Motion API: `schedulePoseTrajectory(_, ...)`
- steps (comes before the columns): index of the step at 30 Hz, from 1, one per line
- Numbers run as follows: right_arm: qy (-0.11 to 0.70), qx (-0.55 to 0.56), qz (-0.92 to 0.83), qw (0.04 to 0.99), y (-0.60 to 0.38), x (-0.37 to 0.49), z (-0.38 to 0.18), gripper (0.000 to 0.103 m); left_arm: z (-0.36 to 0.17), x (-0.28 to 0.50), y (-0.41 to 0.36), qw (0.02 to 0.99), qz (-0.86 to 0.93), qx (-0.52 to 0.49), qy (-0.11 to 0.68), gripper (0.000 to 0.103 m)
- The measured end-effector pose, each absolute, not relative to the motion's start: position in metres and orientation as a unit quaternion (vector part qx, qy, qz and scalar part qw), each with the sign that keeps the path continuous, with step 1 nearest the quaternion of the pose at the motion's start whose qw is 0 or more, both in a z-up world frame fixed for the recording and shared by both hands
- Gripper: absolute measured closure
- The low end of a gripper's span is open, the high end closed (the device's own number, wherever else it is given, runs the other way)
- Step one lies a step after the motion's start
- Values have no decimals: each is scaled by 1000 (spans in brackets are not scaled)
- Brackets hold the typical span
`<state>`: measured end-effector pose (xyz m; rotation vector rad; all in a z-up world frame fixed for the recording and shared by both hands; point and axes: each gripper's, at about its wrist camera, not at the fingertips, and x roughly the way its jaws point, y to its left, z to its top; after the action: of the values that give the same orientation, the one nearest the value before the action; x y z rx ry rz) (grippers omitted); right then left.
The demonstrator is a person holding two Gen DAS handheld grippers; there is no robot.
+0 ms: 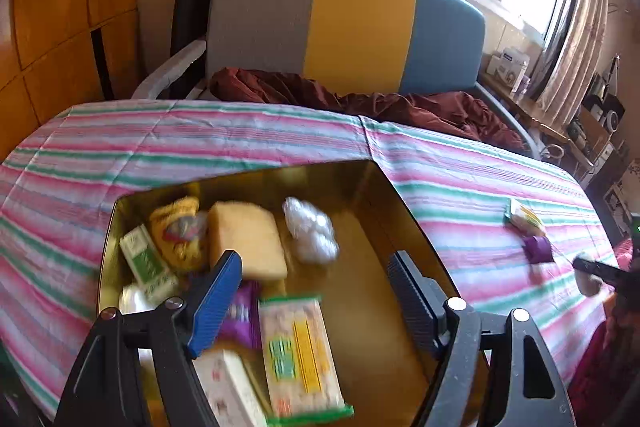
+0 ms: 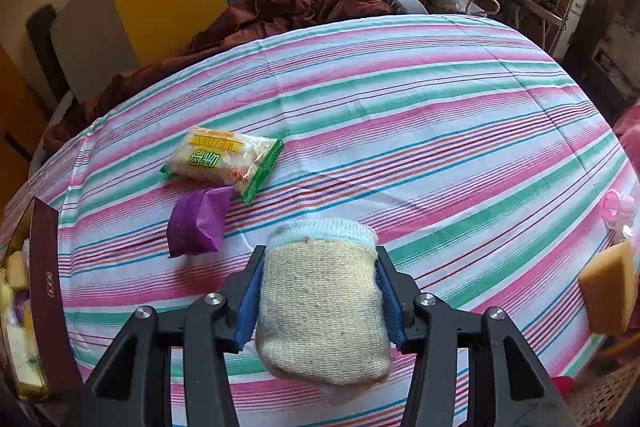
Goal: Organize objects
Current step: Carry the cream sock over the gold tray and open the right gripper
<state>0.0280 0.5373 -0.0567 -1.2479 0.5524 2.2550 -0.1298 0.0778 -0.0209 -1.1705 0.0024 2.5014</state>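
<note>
My left gripper [image 1: 316, 267] is open and empty above a gold-lined box [image 1: 400, 211] on the striped cloth. The box holds a yellow sponge [image 1: 248, 239], a white plastic wad [image 1: 310, 235], a green-edged snack pack [image 1: 300, 351], a yellow knit item [image 1: 178, 231] and several small packets. My right gripper [image 2: 320, 263] is shut on a beige knit sock [image 2: 322, 307] and holds it above the cloth. A snack bag [image 2: 222, 159] and a purple packet [image 2: 198, 221] lie on the cloth ahead of it; both also show in the left wrist view, snack bag [image 1: 524, 217] and purple packet [image 1: 538, 249].
The box edge [image 2: 46, 291] shows at the right wrist view's far left. A yellow sponge [image 2: 608, 295] and a pink plastic item [image 2: 618, 209] sit at the right. A maroon blanket [image 1: 360, 99] and a grey-yellow-blue headboard [image 1: 348, 23] lie behind the striped cloth [image 2: 400, 115].
</note>
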Motion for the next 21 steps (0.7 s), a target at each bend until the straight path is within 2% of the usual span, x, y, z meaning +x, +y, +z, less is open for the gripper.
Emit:
schedulePoseTrajectory(5,192,-442,842,243,531,30,-48,52,-25,-92,55,173,888,-425,-30,36)
schedulePoseTrajectory(9,168,-428,858,227,519,28,-41,52,-30,-72,38,167,886,-431,-45,38)
schedulePoseTrajectory(15,114,-437,874,181,479,15,-33,52,-25,-51,26,156,902,-401,-22,38)
schedulePoseTrajectory(21,90,-424,897,89,402,-8,-10,51,-27,-48,12,155,903,-399,-44,38)
